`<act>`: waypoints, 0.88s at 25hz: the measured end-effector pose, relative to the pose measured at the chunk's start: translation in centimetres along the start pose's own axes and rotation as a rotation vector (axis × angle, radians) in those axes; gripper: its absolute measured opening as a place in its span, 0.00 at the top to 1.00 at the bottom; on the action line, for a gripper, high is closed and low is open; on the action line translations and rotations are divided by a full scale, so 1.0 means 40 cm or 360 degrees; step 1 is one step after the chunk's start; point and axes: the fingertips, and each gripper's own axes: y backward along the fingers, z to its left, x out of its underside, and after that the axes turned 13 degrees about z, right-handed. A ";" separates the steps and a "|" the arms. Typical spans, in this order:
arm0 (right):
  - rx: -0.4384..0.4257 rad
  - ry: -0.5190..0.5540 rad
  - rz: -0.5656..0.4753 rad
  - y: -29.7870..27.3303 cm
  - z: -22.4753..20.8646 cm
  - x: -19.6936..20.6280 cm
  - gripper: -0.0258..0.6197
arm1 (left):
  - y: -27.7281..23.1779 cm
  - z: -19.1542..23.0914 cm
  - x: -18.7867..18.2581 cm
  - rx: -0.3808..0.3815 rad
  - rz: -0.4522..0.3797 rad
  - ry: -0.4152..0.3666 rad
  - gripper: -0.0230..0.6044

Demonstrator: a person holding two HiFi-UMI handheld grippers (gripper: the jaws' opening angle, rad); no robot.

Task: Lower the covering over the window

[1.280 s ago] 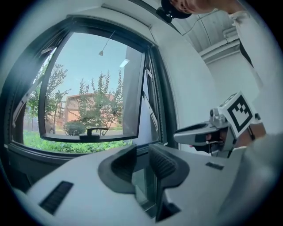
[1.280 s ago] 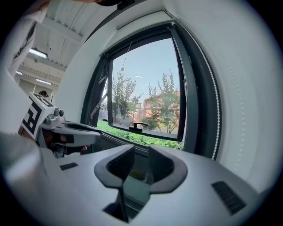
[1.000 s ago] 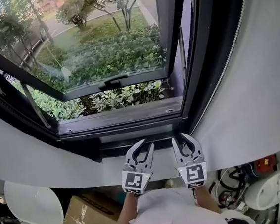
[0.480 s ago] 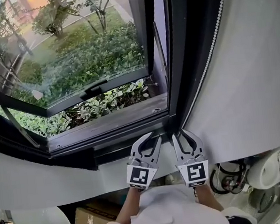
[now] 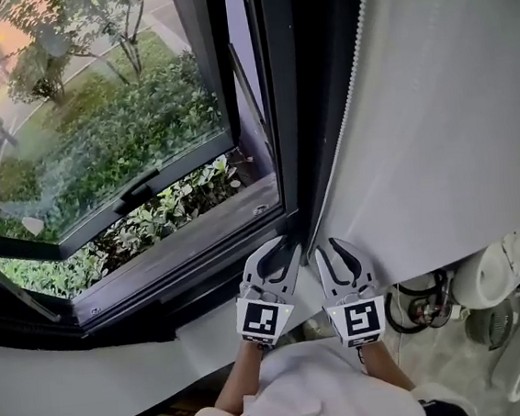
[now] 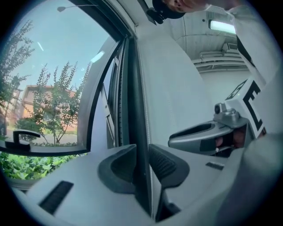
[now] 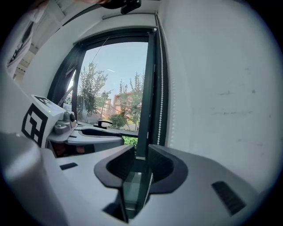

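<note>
The window point(image 5: 96, 146) has a dark frame point(image 5: 291, 107), and no covering shows over the glass. A white bead chain point(image 5: 358, 81) hangs along the frame's right side, beside the white wall point(image 5: 454, 117). Both grippers stand side by side low in the head view, pointing at the foot of that frame post. My left gripper point(image 5: 278, 247) is open with only the post point(image 6: 135, 110) and the chain point(image 6: 148, 132) seen through its gap. My right gripper point(image 5: 330, 244) is open too, and it holds nothing; the chain point(image 7: 162, 84) hangs ahead of it.
The sash point(image 5: 138, 189) is swung outward over green shrubs point(image 5: 140, 123). A white sill point(image 5: 208, 332) runs under the window. White round appliances point(image 5: 516, 268) and dark cables point(image 5: 423, 305) lie at the lower right, below the wall.
Both grippers have swung to the right along the sill, from the window's middle to its right frame post and the chain. The jaws look unchanged.
</note>
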 end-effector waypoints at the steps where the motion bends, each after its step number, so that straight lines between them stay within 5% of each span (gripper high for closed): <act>1: 0.0016 -0.0015 0.0002 0.002 -0.005 0.002 0.82 | -0.009 -0.004 -0.002 0.0016 0.0000 -0.0004 0.82; 22: 0.0202 -0.0075 0.0063 0.047 -0.043 0.044 0.82 | -0.157 -0.026 0.002 0.0075 0.0061 -0.0002 0.75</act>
